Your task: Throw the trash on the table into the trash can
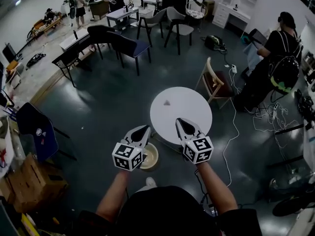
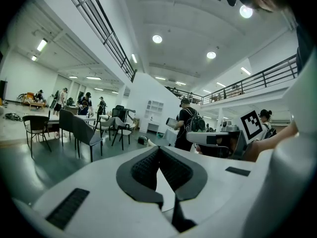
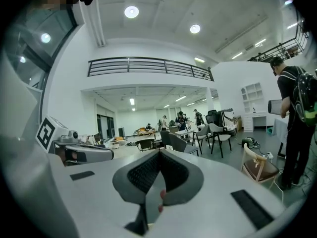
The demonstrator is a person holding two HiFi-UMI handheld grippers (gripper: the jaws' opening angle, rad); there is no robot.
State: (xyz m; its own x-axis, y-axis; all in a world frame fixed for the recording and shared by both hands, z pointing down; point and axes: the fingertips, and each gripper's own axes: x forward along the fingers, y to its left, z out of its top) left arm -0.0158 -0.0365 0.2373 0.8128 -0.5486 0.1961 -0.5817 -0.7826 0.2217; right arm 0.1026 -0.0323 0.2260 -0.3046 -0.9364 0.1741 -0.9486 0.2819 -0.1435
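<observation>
A round white table [image 1: 192, 117] stands in front of me, with one small dark scrap of trash [image 1: 167, 102] on its far left part. A beige trash can [image 1: 150, 157] sits on the floor at the table's near left edge, partly hidden by my left gripper's marker cube. My left gripper [image 1: 146, 128] hovers over the can, jaws shut and empty, tips meeting in the left gripper view [image 2: 158, 150]. My right gripper [image 1: 179, 121] hangs over the table's near edge, also shut with nothing held [image 3: 159, 152]. Both are well short of the scrap.
A wooden chair [image 1: 213, 81] stands right of the table, with white cables [image 1: 231, 132] across the floor beside it. A person with a backpack [image 1: 278, 63] stands at the right. Dark chairs [image 1: 123, 43] and tables fill the back; a blue chair [image 1: 34, 129] and cardboard box [image 1: 24, 181] sit left.
</observation>
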